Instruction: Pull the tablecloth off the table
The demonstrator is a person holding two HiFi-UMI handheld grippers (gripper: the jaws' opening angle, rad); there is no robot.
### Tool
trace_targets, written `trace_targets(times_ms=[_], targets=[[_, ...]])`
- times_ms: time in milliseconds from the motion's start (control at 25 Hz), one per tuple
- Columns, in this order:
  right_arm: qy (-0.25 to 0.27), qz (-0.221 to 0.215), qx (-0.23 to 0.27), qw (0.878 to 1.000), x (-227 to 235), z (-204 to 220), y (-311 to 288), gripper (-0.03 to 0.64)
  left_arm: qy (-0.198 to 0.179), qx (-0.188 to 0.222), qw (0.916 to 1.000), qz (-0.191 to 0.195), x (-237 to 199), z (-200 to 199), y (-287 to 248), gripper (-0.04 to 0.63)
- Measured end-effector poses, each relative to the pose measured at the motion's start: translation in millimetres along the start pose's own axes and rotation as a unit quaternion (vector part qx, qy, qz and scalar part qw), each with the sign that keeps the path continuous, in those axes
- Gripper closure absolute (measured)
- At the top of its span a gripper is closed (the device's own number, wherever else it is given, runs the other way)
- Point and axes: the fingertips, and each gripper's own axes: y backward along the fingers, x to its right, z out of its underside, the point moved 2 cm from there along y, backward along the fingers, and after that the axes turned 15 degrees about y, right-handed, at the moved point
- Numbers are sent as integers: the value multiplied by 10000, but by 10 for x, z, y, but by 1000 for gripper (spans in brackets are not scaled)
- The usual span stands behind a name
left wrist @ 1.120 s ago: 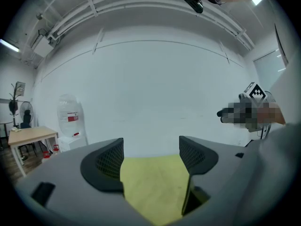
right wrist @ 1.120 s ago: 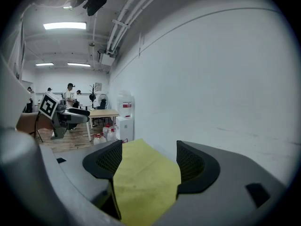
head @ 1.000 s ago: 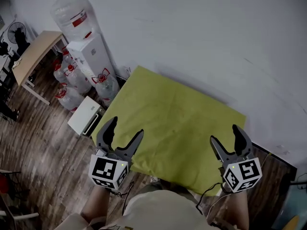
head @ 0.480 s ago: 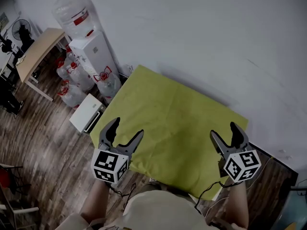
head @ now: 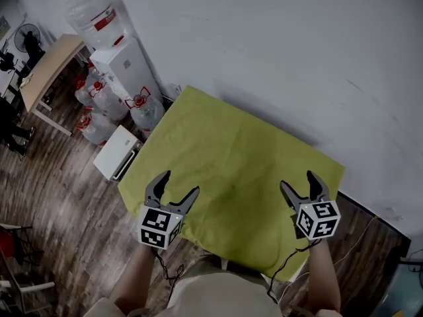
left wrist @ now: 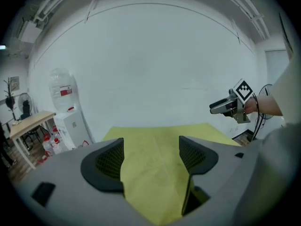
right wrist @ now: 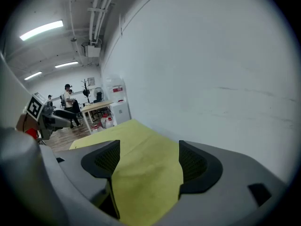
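Observation:
A yellow-green tablecloth (head: 231,170) lies flat over a square table against the white wall. My left gripper (head: 173,188) hovers open over the cloth's near left part, nothing between its jaws. My right gripper (head: 299,185) hovers open over the near right part, also holding nothing. In the left gripper view the tablecloth (left wrist: 155,164) stretches ahead between the open left gripper's (left wrist: 151,160) jaws, and the right gripper (left wrist: 221,106) shows at the right. In the right gripper view the tablecloth (right wrist: 146,173) runs under the open right gripper (right wrist: 146,164).
A water dispenser (head: 115,61) with a bottle on top stands left of the table, with several water jugs (head: 99,121) and a white box (head: 114,152) on the wooden floor. A wooden desk (head: 43,71) is at far left. People (right wrist: 68,100) stand far off.
Both grippers have moved forward over the cloth's near edge and closer to it. Their jaws stay open.

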Motion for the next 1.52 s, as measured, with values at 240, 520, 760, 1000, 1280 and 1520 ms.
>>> trace_targets(times_ms=[240, 520, 760, 1000, 1280, 1520], targets=[[-264, -136, -463, 9985, 44, 519, -448, 227, 454, -572, 9973, -80, -145, 449, -330, 233], [15, -348, -1171, 9925, -8, 1119, -759, 218, 594, -1323, 9893, -156, -149, 1046, -659, 233], [-86, -398, -1649, 9855, -56, 1657, -893, 206, 737, -1929, 9781, -262, -256, 1665, -876, 233], [-238, -292, -2005, 9790, -11, 2035, -958, 186, 1240, -2295, 9632, -647, -429, 2113, -956, 233], [-175, -220, -2157, 9761, -39, 2160, -1046, 186, 870, -2005, 9711, -958, -464, 2166, -995, 235], [-289, -64, -2095, 9774, -20, 2141, -1079, 229, 914, -1845, 9733, -1018, -493, 2160, -1004, 304]])
